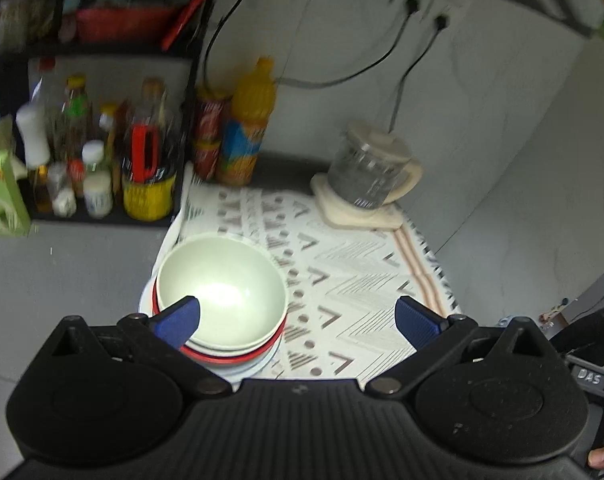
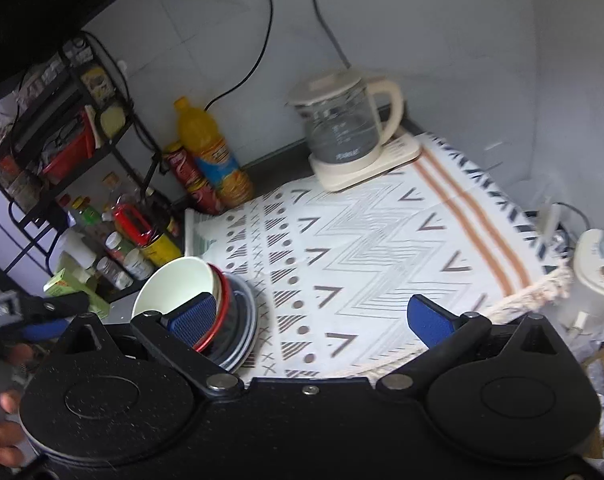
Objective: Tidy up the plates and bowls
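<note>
— What is hidden or hard to read here?

— The lower part of the pale green bowl (image 1: pixel 222 288) and the stack of plates (image 1: pixel 258 360) beneath it is covered by the left gripper (image 1: pixel 298 320). The rack bottles (image 1: pixel 98 160) are smeared by blur, so labels cannot be read; possibly condiments.

— And the dishes themselves?

— A smooth, round, glossy bowl is seen nested on a red-rimmed plate and wider whitish ones, at the left edge of the patterned woven cloth (image 1: pixel 353 272). A glass kettle (image 2: pixel 341 128) on a cream base is seen at the far corner.

— The grippers?

— Both are held spread wide, nothing pinched. The right gripper (image 2: pixel 309 320) is seen above the cloth, its ribbed blue pads (image 2: pixel 429 324) apart.
</note>
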The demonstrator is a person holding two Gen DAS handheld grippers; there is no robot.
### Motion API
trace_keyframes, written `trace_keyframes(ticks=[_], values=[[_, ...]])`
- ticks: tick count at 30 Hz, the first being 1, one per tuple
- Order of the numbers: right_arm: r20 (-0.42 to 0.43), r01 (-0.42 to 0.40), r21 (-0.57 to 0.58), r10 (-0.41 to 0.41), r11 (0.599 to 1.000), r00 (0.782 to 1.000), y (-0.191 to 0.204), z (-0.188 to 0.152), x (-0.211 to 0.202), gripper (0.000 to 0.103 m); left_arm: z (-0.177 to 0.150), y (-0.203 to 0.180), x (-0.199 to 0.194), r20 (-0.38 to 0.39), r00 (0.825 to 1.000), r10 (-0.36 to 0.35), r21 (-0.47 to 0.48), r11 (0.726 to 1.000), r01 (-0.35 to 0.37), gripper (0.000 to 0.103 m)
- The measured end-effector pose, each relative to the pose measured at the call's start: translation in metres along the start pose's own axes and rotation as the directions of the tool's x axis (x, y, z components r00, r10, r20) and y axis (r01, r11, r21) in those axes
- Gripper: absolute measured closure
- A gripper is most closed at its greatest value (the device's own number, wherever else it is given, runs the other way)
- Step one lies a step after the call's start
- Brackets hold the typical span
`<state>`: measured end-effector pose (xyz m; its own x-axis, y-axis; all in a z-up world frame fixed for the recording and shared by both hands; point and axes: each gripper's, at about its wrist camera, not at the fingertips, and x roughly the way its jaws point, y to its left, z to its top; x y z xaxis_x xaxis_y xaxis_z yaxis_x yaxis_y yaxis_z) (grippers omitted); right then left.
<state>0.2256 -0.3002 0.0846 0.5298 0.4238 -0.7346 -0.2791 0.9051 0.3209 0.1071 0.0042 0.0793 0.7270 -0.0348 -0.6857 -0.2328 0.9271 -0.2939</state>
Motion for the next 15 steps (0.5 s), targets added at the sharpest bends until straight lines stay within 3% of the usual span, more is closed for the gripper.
trace_keyframes(ticks=[6,11,15], values=[[0.046,0.046,-0.008,-0.045,0.999,0.998,-0.001,-0.005,-0.032,0.0,0.007,-0.01,-0.028,0.055,0.997,-0.055,0.032,0.998,0.053,0.0],[0.108,0.125,-0.038,-0.121,0.991,0.987,0.011,-0.01,-0.051,0.0,0.01,-0.006,-0.033,0.053,0.996,-0.068,0.064,0.996,0.065,0.0],[0.142,0.14,-0.018,-0.136,0.99,0.981,0.019,-0.017,-0.062,0.0,0.008,0.004,-0.043,0.058,0.996,-0.062,0.084,0.995,0.057,0.0]])
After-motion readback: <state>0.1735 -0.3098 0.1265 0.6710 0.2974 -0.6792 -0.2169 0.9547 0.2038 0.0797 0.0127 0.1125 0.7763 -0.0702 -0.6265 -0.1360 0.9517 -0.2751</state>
